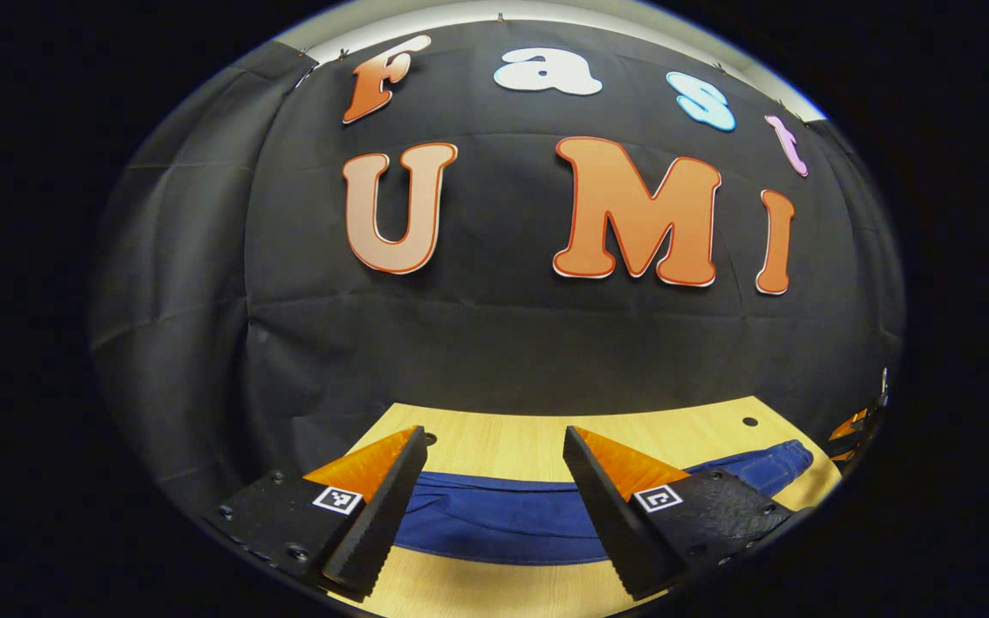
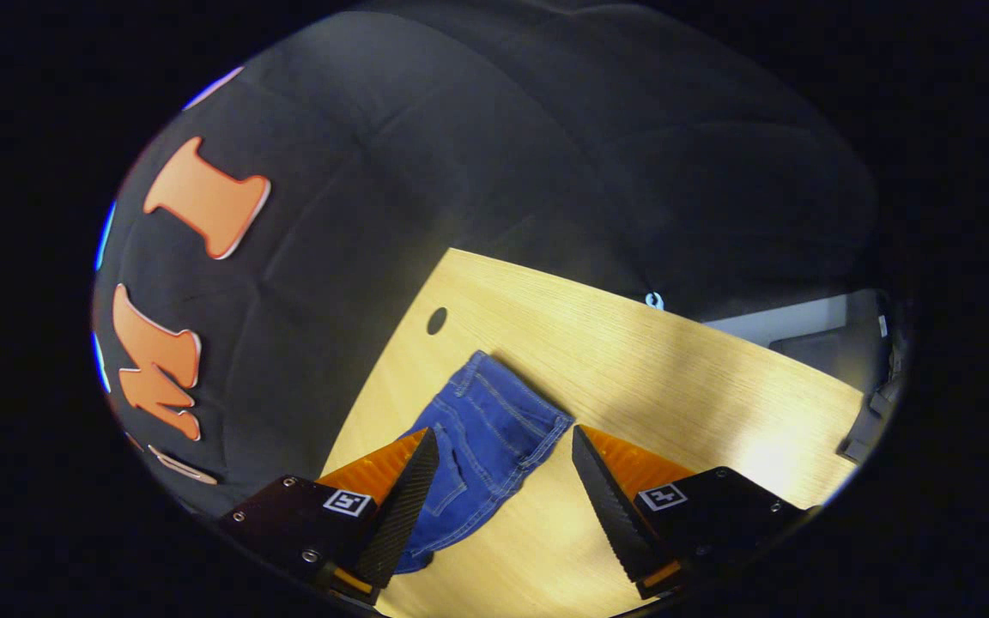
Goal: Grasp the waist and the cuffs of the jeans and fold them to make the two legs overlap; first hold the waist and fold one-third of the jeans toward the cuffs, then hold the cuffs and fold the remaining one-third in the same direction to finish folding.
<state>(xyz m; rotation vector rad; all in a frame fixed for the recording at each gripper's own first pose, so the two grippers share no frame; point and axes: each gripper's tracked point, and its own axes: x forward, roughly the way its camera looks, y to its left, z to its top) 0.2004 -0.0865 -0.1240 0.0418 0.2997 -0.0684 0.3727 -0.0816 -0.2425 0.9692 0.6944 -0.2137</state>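
Blue jeans (image 1: 512,515) lie flat across the wooden table (image 1: 512,442), stretching from between my left gripper's fingers to the far right. My left gripper (image 1: 494,506) hovers open above them, holding nothing. In the right gripper view the waist end of the jeans (image 2: 486,438), with its stitched seams and a pocket, lies just ahead of my right gripper (image 2: 503,489). That gripper is open too, a little above the cloth, with the jeans running under its left finger (image 2: 400,506). The other gripper (image 1: 864,425) peeks in at the right edge of the left gripper view.
The table (image 2: 649,378) has a round cable hole (image 2: 437,320) near its back corner and another hole (image 1: 749,421) by the far edge. Black cloth walls close off the back and side. Bare wood lies to the right of the jeans.
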